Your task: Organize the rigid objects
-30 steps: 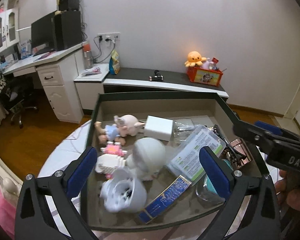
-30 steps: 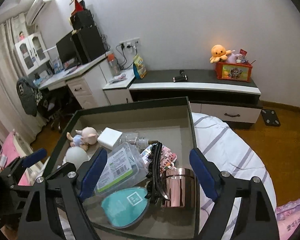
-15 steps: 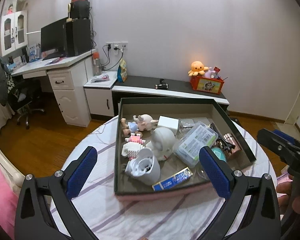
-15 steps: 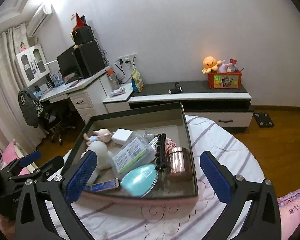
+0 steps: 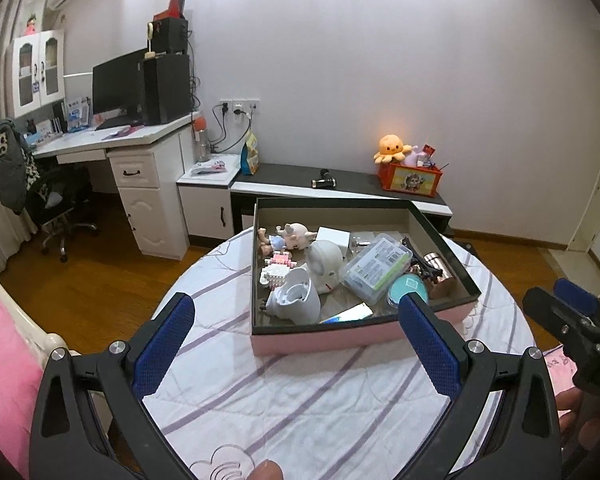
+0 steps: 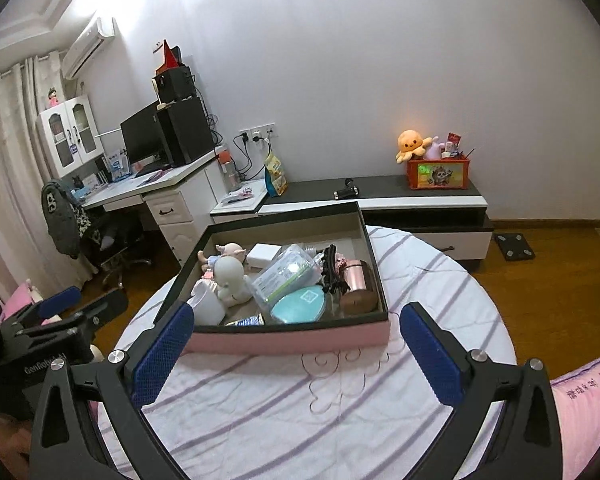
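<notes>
Left gripper (image 5: 296, 334) and right gripper (image 6: 294, 344) both spread wide, grasping nothing, pink box (image 6: 292, 340) of toys at 12 o'clock on striped tablecloth (image 6: 340, 400)

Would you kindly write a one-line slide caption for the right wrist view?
Open right gripper hovers empty before a pink box of toys and sundries on a striped round table.

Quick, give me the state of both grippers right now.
Left gripper: open, holding nothing, above the striped tablecloth short of the pink box.
Right gripper: open, holding nothing, also short of the box.
</notes>
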`<act>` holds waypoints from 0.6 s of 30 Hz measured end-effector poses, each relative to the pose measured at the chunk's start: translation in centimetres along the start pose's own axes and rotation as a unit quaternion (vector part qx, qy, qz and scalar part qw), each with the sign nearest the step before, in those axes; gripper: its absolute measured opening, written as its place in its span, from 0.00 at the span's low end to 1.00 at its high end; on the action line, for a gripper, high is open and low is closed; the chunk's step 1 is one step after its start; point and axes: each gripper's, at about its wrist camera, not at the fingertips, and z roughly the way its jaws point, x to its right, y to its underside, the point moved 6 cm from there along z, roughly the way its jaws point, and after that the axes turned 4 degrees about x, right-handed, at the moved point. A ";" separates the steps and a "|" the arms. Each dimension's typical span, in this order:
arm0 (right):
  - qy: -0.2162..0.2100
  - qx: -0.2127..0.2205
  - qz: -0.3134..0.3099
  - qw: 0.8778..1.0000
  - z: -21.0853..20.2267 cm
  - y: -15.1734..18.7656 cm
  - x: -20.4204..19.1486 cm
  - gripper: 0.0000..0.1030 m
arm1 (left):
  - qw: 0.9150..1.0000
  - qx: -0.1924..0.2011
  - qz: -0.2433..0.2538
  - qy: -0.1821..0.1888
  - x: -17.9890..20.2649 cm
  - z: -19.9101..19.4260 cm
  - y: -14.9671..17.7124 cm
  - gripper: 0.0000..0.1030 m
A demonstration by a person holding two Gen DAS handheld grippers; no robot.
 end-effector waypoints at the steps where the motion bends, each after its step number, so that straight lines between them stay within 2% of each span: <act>1: 0.005 0.001 -0.003 1.000 -0.5 0.2 -0.2 1.00 | 1.000 0.002 0.002 -0.001 0.0 -0.5 0.1 1.00; 8: 0.043 0.018 -0.022 0.999 -3.9 1.1 -1.3 1.00 | 1.000 0.010 -0.008 -0.003 -0.4 -3.3 0.9 1.00; 13: 0.068 0.054 -0.032 0.996 -6.8 0.9 -2.1 1.00 | 1.000 0.026 -0.013 -0.004 -0.6 -5.6 1.2 1.00; 18: 0.070 0.070 -0.033 0.995 -8.6 1.0 -2.5 1.00 | 0.999 0.040 -0.018 -0.003 -0.4 -7.6 1.2 1.00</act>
